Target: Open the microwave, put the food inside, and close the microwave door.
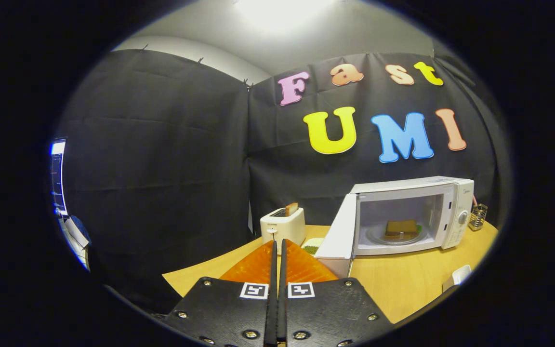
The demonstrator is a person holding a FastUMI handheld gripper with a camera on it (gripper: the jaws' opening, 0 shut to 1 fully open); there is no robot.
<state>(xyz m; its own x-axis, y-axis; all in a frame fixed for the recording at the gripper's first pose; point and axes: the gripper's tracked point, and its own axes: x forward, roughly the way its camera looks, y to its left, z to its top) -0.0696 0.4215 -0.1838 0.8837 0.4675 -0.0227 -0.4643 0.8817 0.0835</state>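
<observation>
Gripper-mounted fisheye view, looking forward along the closed fingers (278, 250) across the table (403, 284), microwave (410, 214) at middle distance, right of centre.

We see the microwave door (337, 231) swung open beside the toaster (283, 225); bare tabletop (403, 284) lies before the oven, tool (278, 246) closed.

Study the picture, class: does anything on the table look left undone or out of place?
The microwave door hangs wide open with the food already on its turntable, so the closing step is undone. The gripper, fingers together and empty, sits short of the door. A slice sticks up from the toaster; nothing is spilled.
</observation>
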